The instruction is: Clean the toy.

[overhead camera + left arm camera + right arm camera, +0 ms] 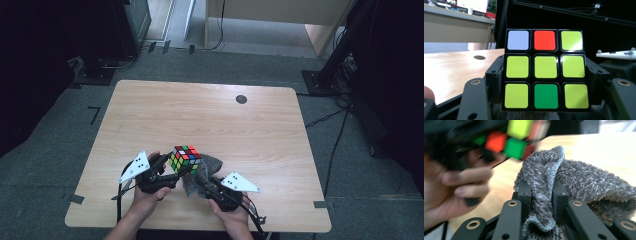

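Above the table (150, 115), cube (184, 159) in left gripper (167, 170), cloth (207, 167) in right gripper (202, 181)

A light wooden bench (210, 115) with a round dark grommet (241, 99) is set on grey carpet (45, 165). Black stands (345, 45) and cables (332, 150) are seen around it, pale furniture (270, 12) behind.

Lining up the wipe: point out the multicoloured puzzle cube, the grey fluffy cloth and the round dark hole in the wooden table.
Multicoloured puzzle cube (545, 67), left gripper view, centre yellow sticker.
Grey fluffy cloth (589, 182), right gripper view, right-hand fold.
Round dark hole (241, 99), high view, its middle.
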`<state>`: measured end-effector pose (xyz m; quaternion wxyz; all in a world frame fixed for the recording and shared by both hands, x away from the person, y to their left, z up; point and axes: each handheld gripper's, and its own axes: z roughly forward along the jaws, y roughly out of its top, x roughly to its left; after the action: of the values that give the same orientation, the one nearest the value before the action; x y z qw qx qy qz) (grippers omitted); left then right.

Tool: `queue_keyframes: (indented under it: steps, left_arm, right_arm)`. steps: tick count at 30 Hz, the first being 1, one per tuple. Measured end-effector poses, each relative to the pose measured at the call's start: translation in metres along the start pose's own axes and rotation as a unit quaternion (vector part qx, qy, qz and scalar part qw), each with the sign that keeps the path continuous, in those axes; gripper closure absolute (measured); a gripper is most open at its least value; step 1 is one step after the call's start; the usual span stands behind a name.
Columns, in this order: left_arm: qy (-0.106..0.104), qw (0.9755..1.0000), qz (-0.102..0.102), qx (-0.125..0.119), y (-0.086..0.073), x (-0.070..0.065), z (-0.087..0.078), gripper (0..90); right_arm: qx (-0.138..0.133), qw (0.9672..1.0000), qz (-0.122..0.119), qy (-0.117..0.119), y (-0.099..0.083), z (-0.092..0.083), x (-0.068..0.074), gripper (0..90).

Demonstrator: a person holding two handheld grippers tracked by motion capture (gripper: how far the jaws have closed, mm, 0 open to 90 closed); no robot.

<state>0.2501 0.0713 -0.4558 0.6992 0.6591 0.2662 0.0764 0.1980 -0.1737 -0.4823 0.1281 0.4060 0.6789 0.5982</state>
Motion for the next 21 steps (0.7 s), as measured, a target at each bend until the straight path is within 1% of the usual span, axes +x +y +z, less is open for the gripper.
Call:
queue_keyframes:
  steps: [1, 2, 4, 5, 6, 7, 9, 10, 12, 13, 15, 16, 17, 18, 19, 20, 21]
  left_arm:
    - [-0.007, 1.0, -0.005, 0.003, -0.001, -0.002, 0.002, 34.3]
    - [-0.008, 1.0, -0.002, 0.004, -0.002, -0.003, 0.003, 34.3]
    - [-0.006, 0.9998, 0.012, 0.017, -0.004, -0.006, 0.006, 34.3]
    - [-0.005, 0.9996, 0.018, 0.023, -0.004, -0.007, 0.006, 34.3]
    - [-0.003, 0.9995, 0.021, 0.025, -0.005, -0.007, 0.007, 34.3]
    - [-0.001, 0.9995, 0.021, 0.024, -0.005, -0.006, 0.006, 34.3]
    - [0.002, 0.9998, 0.015, 0.014, -0.003, -0.004, 0.004, 34.3]
    - [0.003, 0.9998, 0.016, 0.011, -0.001, -0.003, 0.002, 34.3]
    - [0.007, 0.9998, 0.017, 0.009, 0.0, -0.001, 0.0, 34.3]
    - [0.009, 0.9997, 0.018, 0.01, 0.001, 0.0, -0.002, 34.3]
    - [0.012, 0.9998, 0.015, 0.009, 0.001, 0.002, -0.003, 34.3]
    - [0.014, 0.9997, 0.016, 0.011, 0.0, 0.003, -0.003, 34.3]
    - [0.015, 0.9997, 0.017, 0.011, 0.0, 0.003, -0.003, 34.3]
    - [0.017, 0.9994, 0.024, 0.016, -0.001, 0.003, -0.003, 34.3]
    - [0.019, 0.9992, 0.028, 0.02, -0.002, 0.002, -0.002, 34.4]
    - [0.019, 0.999, 0.033, 0.024, -0.003, 0.002, -0.001, 34.3]
    - [0.02, 0.9986, 0.04, 0.029, -0.004, 0.001, 0.0, 34.3]
  right_arm:
    - [0.008, 0.9999, -0.008, 0.011, -0.002, 0.003, 0.004, 74.8]
    - [0.014, 0.9993, -0.021, 0.028, -0.004, 0.006, 0.011, 74.8]
    - [0.015, 0.9979, -0.037, 0.051, -0.005, 0.008, 0.019, 74.7]
    - [0.012, 0.9975, -0.044, 0.053, -0.004, 0.008, 0.022, 74.7]
    - [0.009, 0.9976, -0.044, 0.053, -0.002, 0.007, 0.022, 74.7]
    - [0.006, 0.9979, -0.04, 0.05, -0.001, 0.006, 0.02, 74.8]
    - [0.005, 0.9988, -0.028, 0.04, 0.001, 0.002, 0.012, 74.8]
    - [0.006, 0.9992, -0.024, 0.031, 0.001, 0.001, 0.007, 74.8]
    - [0.006, 0.9997, -0.02, -0.009, 0.001, -0.003, -0.004, 75.0]
    - [0.003, 0.9995, -0.02, -0.023, 0.002, -0.004, -0.009, 75.0]
    - [0.002, 0.9981, -0.002, -0.062, 0.003, -0.009, -0.024, 74.3]
    - [0.006, 0.9965, 0.009, -0.083, 0.003, -0.01, -0.033, 72.3]
    - [0.018, 0.9939, 0.023, -0.107, 0.002, -0.011, -0.043, 68.3]
    - [0.028, 0.9921, 0.032, -0.118, 0.002, -0.011, -0.05, 62.9]
    - [0.046, 0.9897, 0.046, -0.127, 0.0, -0.01, -0.058, 55.1]
    - [0.064, 0.9869, 0.067, -0.132, 0.0, -0.009, -0.066, 47.8]
    - [0.068, 0.9842, 0.082, -0.141, -0.001, -0.011, -0.072, 44.1]
